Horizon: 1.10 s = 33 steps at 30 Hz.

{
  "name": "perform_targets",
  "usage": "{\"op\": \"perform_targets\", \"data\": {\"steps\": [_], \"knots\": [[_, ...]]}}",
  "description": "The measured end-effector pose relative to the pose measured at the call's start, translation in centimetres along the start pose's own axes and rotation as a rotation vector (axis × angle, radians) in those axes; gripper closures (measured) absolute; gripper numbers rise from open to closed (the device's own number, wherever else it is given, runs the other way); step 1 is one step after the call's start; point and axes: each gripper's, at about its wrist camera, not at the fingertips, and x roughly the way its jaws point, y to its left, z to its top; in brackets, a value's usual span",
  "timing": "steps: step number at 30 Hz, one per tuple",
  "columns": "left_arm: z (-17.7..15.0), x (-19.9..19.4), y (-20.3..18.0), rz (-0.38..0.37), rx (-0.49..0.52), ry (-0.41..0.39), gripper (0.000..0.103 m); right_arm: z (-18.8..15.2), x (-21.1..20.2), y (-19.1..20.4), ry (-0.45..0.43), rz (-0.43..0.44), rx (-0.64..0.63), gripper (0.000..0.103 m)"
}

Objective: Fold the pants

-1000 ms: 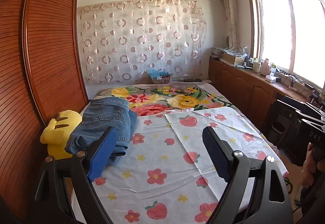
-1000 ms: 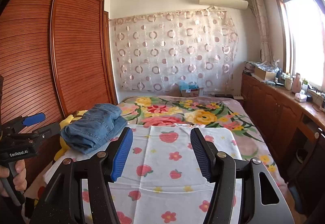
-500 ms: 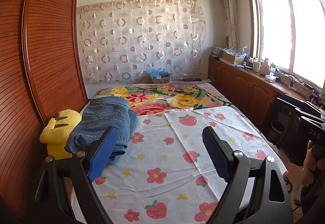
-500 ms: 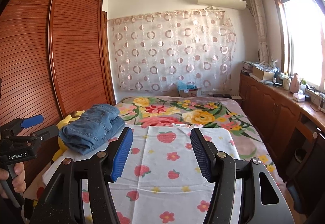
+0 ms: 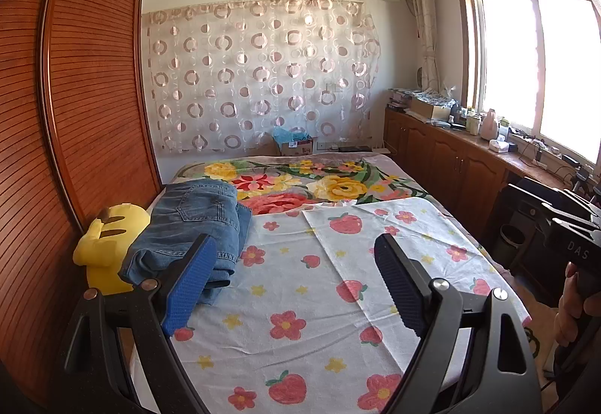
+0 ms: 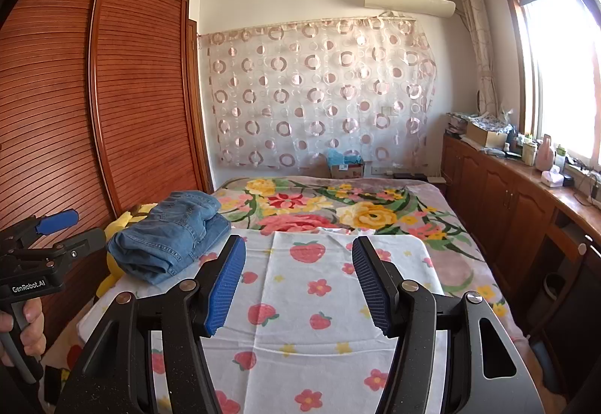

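Blue denim pants (image 5: 191, 226) (image 6: 171, 235) lie folded in a thick stack at the left edge of the bed, partly on top of a yellow plush toy (image 5: 107, 245). My left gripper (image 5: 295, 256) hovers over the near part of the bed, open and with nothing between its blue pads; its left finger overlaps the near end of the pants in the picture. My right gripper (image 6: 298, 258) is also open and holds nothing, to the right of the pants above the strawberry sheet (image 6: 311, 301). The left gripper's body (image 6: 41, 256) shows at the left edge of the right wrist view, held by a hand.
The bed carries a white strawberry-and-flower sheet (image 5: 300, 301) over a floral blanket (image 5: 319, 185). A wooden slatted wardrobe (image 5: 75, 94) runs along the left. Low cabinets (image 6: 507, 200) with clutter stand on the right under the window. A cardboard box (image 5: 295, 145) sits beyond the bed.
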Motion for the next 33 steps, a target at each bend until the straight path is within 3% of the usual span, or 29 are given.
{"op": "perform_targets", "data": {"steps": [33], "knots": [[-0.31, 0.08, -0.08, 0.000, 0.000, -0.003, 0.017, -0.24, -0.18, -0.67, -0.008, 0.002, 0.003, 0.042]]}}
